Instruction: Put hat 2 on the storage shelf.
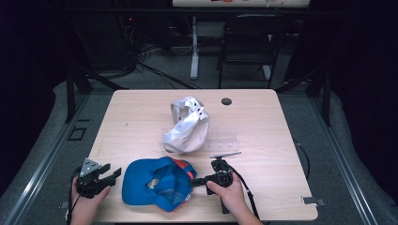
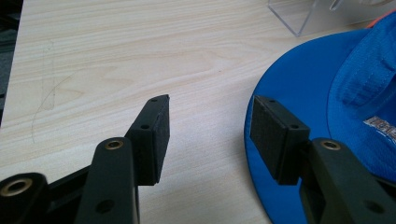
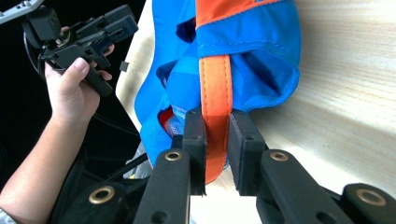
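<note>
The orange strap (image 3: 215, 93) of the blue cap (image 1: 157, 183) is pinched by the right hand-held gripper (image 3: 215, 149), apparently to steady the cap on the counter (image 1: 263, 122); the left hand-held gripper (image 2: 208, 135) is spread beside the brim, ready for a grip

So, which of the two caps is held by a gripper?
The blue cap at the near table edge: the right gripper is shut on its orange strap. The white cap lies farther back, untouched.
</note>
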The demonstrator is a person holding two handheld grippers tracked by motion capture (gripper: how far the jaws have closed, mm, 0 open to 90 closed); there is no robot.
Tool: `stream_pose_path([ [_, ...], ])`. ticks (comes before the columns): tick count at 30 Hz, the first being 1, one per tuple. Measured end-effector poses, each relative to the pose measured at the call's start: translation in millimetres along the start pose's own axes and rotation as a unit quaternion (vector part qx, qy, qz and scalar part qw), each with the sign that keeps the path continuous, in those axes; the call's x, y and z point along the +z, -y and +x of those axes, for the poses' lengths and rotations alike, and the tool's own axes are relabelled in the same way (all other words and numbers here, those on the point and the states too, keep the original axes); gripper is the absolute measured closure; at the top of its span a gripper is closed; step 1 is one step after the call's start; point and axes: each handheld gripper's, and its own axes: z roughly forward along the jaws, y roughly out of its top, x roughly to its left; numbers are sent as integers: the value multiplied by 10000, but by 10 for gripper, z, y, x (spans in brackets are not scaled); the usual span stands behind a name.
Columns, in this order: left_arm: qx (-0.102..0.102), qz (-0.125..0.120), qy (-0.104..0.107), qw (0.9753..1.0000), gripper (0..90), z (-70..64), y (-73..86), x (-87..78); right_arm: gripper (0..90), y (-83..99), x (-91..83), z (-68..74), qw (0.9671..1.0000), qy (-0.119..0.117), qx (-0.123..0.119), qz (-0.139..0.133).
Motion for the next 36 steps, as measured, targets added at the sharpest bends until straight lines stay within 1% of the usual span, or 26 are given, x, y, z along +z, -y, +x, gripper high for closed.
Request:
stream_pose_path([
  [2, 7, 37, 3, 10000, 483, 0, -1, -3, 787, -7, -34, -11, 10000, -29, 8, 6],
  [5, 0, 51, -16, 10000, 483, 0, -2, -8, 788, -11, -85, -20, 9999, -39, 62, -83],
  [6, -4, 56, -22, 10000, 483, 3, -1, -11, 788, -12, -103, -25, 9999, -45, 44, -104],
  [7, -6, 62, -24, 10000, 483, 5, 0, -13, 788, -15, -131, -22, 10000, -23, 64, -70],
  [8, -14, 43, -39, 10000, 483, 5, 2, -12, 788, -16, -141, -27, 9999, -63, 58, -144],
  [9, -22, 28, -37, 10000, 483, 6, 3, -13, 788, -20, -168, -29, 9999, -74, 64, -112],
  [10, -28, 19, -26, 10000, 482, 7, 3, -14, 788, -20, -178, -28, 9997, -92, 86, -192],
  [13, -25, 50, -37, 10000, 482, 5, -7, -15, 788, -25, -231, -36, 9995, -101, 118, -267],
  [14, -26, 1, -18, 10000, 483, 2, -9, -3, 788, -22, -249, -34, 9994, -100, 164, -296],
  [16, -18, -36, 7, 10000, 482, -14, -25, 22, 788, -14, -286, -53, 9994, -77, 125, -316],
  [17, -9, -16, 39, 10000, 482, -25, -35, 36, 788, -6, -309, -59, 9993, -123, 125, -322],
  [18, 30, -7, 66, 10000, 482, -37, -44, 54, 788, 4, -329, -53, 9991, -115, 171, -377],
  [20, 94, 31, 122, 9999, 483, -67, -64, 87, 788, 11, -385, -45, 9986, -177, 202, -451],
  [22, 144, 34, 160, 9998, 483, -93, -83, 117, 789, 0, -433, -31, 9977, -302, 243, -558],
  [24, 184, 35, 183, 9997, 484, -116, -101, 140, 790, -23, -469, 6, 9967, -428, 335, -611],
  [25, 187, 25, 203, 9996, 484, -124, -106, 149, 790, -39, -509, 26, 9970, -441, 330, -536],
  [26, 210, 13, 205, 9996, 484, -135, -114, 163, 790, -35, -477, 69, 9927, -676, 569, -816],
  [27, 228, 54, 242, 9994, 484, -139, -123, 167, 790, -64, -539, 80, 9948, -711, 408, -602],
  [28, 249, 33, 237, 9994, 484, -144, -127, 180, 790, -78, -566, 106, 9946, -735, 415, -611],
  [29, 245, 54, 262, 9993, 484, -146, -133, 181, 790, -101, -599, 135, 9934, -861, 431, -629],
  [30, 252, 59, 265, 9993, 484, -150, -137, 183, 790, -118, -619, 158, 9927, -906, 465, -649],
  [31, 261, 20, 267, 9993, 484, -154, -139, 189, 790, -146, -661, 187, 9929, -940, 447, -583],
  [33, 277, 17, 263, 9993, 484, -158, -144, 188, 790, -194, -725, 268, 9912, -1013, 516, -680],
  [34, 284, 11, 269, 9992, 484, -160, -143, 190, 790, -220, -769, 299, 9912, -1055, 487, -640],
  [36, 274, 12, 269, 9993, 484, -169, -142, 190, 790, -262, -843, 373, 9901, -1142, 489, -652],
])
